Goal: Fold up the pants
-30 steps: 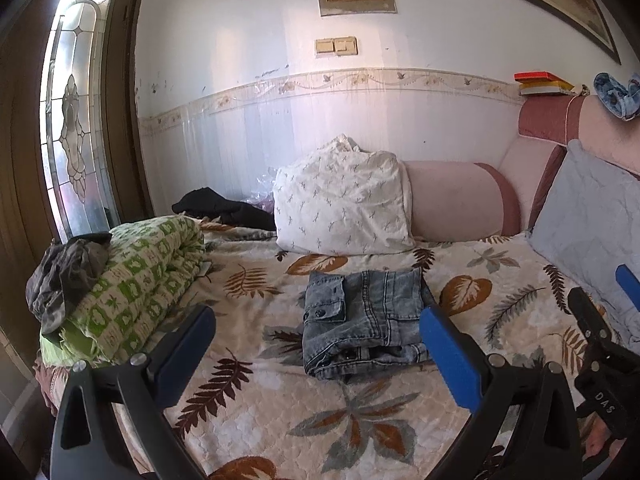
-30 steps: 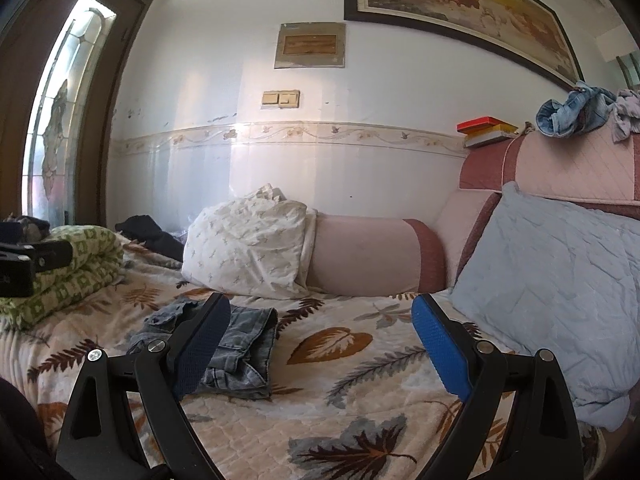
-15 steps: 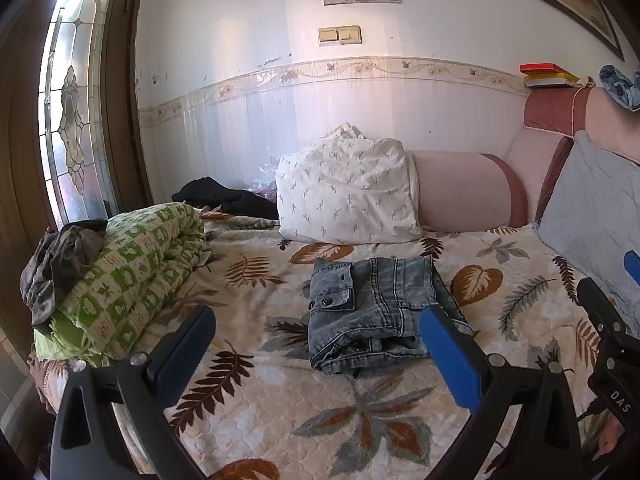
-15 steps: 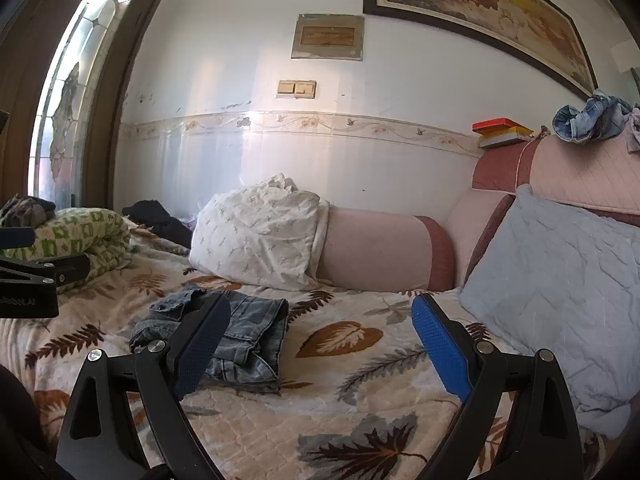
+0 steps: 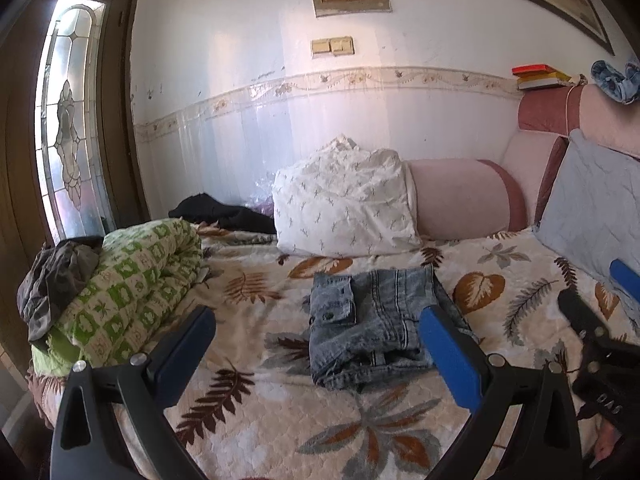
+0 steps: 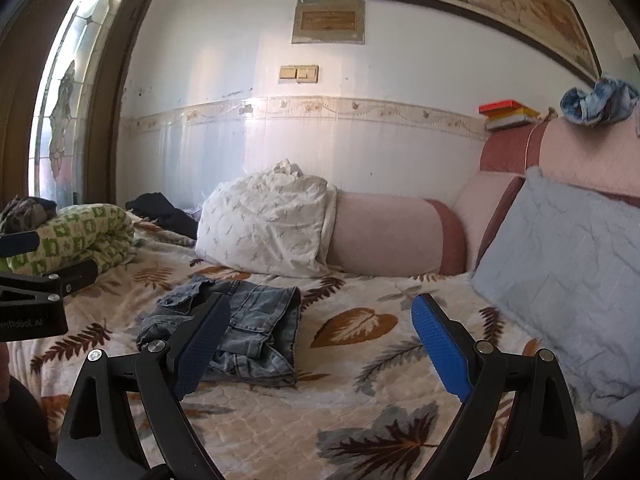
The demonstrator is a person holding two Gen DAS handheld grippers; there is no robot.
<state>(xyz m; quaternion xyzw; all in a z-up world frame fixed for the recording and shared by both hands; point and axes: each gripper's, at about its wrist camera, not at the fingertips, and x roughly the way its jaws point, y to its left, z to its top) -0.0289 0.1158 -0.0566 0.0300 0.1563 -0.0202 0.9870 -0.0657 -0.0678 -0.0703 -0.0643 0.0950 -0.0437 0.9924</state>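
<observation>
Grey-blue denim pants lie folded into a compact stack on the leaf-patterned bedspread, a buttoned pocket on top. From the right wrist view the same pants sit left of centre, partly behind one finger. My left gripper is open, held back from the stack and above the bed, holding nothing. My right gripper is open too, empty, to the right of the pants. The right gripper's body shows at the left wrist view's right edge.
A rolled green-and-white quilt with dark clothes on it lies at the left. A white patterned pillow and pink bolster line the wall. A grey cushion leans at the right. Black clothing sits behind the quilt.
Both grippers have drawn back and tilted up slightly from the bed; the folded pants stay where they were. Both stay open.
</observation>
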